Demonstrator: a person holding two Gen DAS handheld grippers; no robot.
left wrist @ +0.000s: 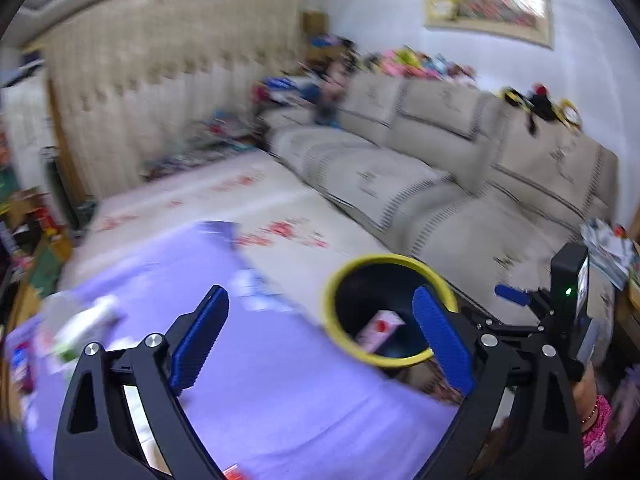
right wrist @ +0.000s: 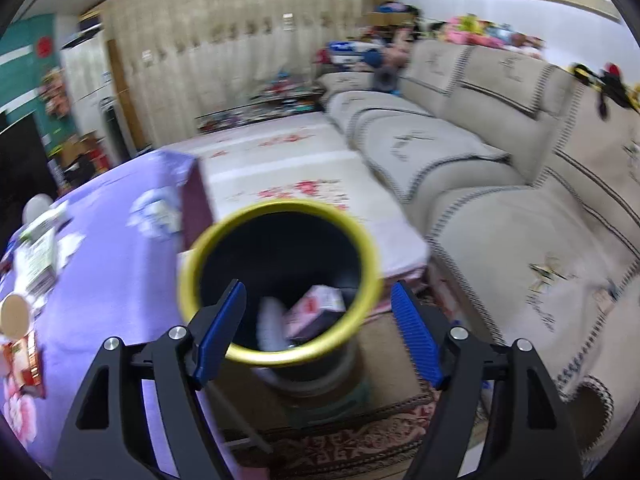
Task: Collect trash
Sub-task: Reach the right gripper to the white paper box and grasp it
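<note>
Now my left gripper (left wrist: 320, 336) gapes wide with nothing between its pads, low in the frame. My right gripper (right wrist: 318, 334) is spread too, empty, over the yellow-rimmed bin (right wrist: 362, 252), where a pink carton (right wrist: 316, 306) lies inside.

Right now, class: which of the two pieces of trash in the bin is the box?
The pink carton, boxy, with flat faces and printed sides, lying tilted on the right. The white piece left of it is rounded and blurred.
</note>
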